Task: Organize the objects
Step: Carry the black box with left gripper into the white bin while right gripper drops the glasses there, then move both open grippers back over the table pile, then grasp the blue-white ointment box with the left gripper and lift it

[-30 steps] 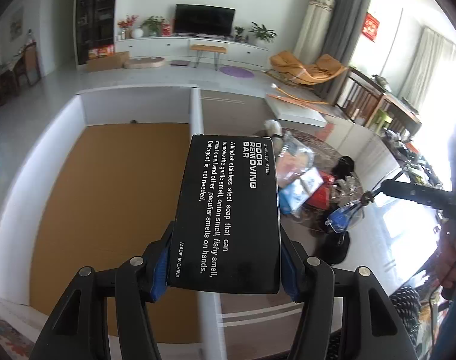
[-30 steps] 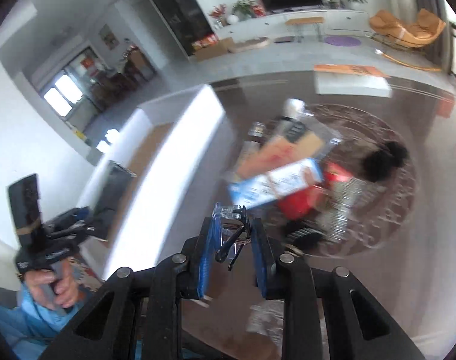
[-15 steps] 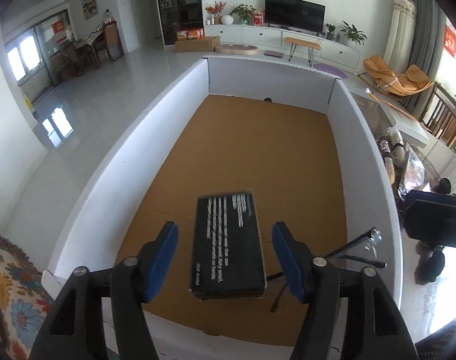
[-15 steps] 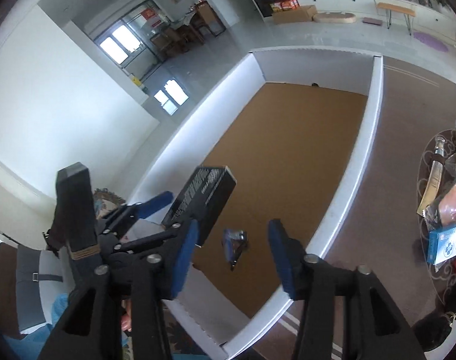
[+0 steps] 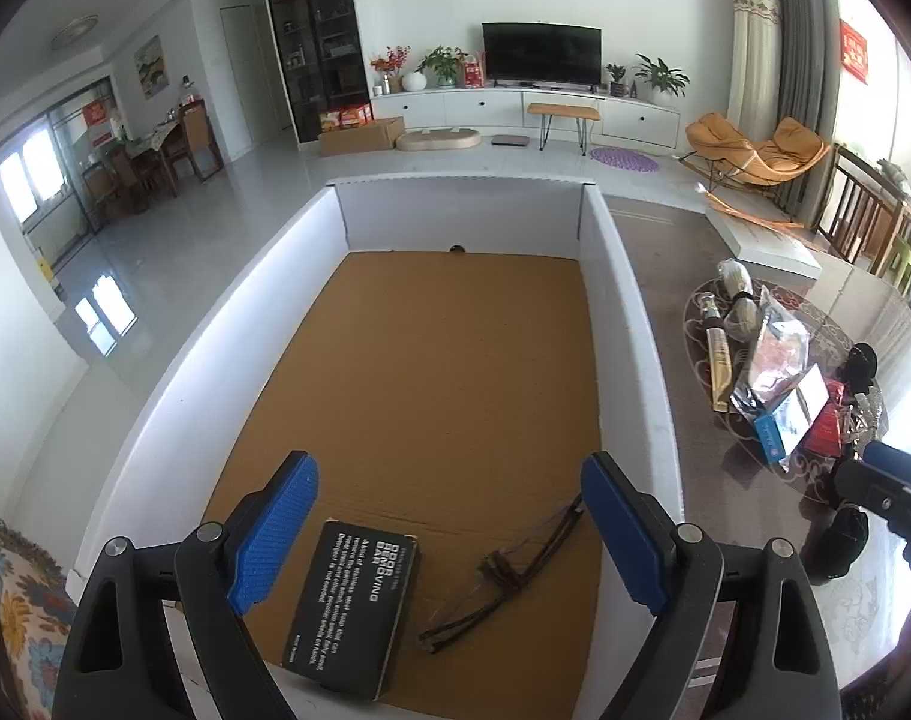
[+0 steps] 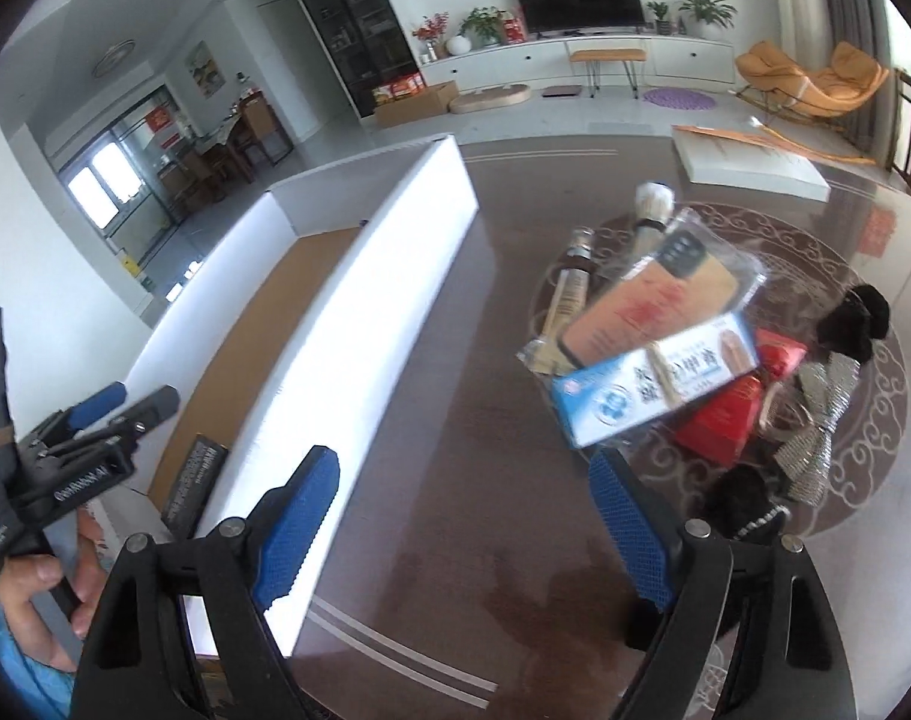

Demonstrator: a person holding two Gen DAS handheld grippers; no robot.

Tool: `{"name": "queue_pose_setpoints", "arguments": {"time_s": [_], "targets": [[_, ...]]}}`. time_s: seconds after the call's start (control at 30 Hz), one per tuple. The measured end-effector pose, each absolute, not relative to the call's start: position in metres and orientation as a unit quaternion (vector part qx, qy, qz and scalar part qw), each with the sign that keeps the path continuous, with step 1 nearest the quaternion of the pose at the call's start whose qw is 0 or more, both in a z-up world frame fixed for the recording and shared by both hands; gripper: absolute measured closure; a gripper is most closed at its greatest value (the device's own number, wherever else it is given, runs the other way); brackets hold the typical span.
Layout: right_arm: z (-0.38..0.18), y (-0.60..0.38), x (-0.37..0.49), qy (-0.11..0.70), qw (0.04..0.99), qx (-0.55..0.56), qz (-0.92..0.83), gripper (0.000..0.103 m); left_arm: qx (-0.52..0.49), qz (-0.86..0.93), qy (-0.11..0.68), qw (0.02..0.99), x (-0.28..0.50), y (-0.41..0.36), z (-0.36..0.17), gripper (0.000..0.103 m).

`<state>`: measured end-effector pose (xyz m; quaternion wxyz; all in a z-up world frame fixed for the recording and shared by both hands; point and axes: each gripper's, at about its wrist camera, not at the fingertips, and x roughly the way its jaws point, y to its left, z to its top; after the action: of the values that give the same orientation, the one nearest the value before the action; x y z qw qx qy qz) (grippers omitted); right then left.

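Note:
A black odor-removing-bar box (image 5: 353,603) lies flat on the brown floor of the white-walled box (image 5: 626,360), near its front edge; its end also shows in the right wrist view (image 6: 194,483). A dark thin clip-like item (image 5: 509,573) lies beside it. My left gripper (image 5: 449,534) is open and empty above both. My right gripper (image 6: 461,525) is open and empty over the dark table, left of a pile with a blue-white carton (image 6: 653,381), an orange packet (image 6: 659,300) and a red packet (image 6: 725,420).
The pile on the round patterned mat (image 6: 875,420) also holds a brush (image 6: 650,210), a silver bow (image 6: 815,432) and black fluffy items (image 6: 857,318). The white box wall (image 6: 359,324) stands left of the right gripper. A white slab (image 6: 749,162) lies at the table's far end.
My left gripper opened and let the black box drop onto the box floor. My right gripper let go of the dark clip into the box and swung right over the table.

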<state>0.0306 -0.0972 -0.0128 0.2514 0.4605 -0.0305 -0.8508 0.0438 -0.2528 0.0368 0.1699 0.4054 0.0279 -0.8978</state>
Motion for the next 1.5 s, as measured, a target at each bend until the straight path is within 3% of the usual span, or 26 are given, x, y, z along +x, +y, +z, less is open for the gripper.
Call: {"name": "queue_pose_setpoints", "arguments": {"time_s": [0.3, 0.5, 0.83, 1.2, 1.5], "targets": [[-0.071, 0.010, 0.065, -0.006, 0.069, 0.482, -0.873, 0.017, 0.408, -0.912, 0.042, 0.020, 0.048, -0.163, 0.051, 0.012], [-0.113, 0.026, 0.056, 0.018, 0.065, 0.507, -0.859, 0.017, 0.467, -0.883, 0.029, -0.046, 0.035, -0.097, -0.001, 0.011], [-0.124, 0.030, 0.045, 0.024, 0.052, 0.463, -0.885, 0.001, 0.517, -0.855, 0.030, -0.016, 0.017, -0.095, -0.066, 0.011], [-0.120, 0.044, 0.055, -0.004, 0.028, 0.452, -0.891, 0.001, 0.522, -0.853, 0.002, 0.013, -0.001, -0.079, -0.086, 0.010], [-0.121, 0.040, 0.055, 0.007, 0.025, 0.452, -0.891, 0.000, 0.511, -0.860, 0.005, 0.007, -0.026, -0.076, -0.068, 0.010]]}}
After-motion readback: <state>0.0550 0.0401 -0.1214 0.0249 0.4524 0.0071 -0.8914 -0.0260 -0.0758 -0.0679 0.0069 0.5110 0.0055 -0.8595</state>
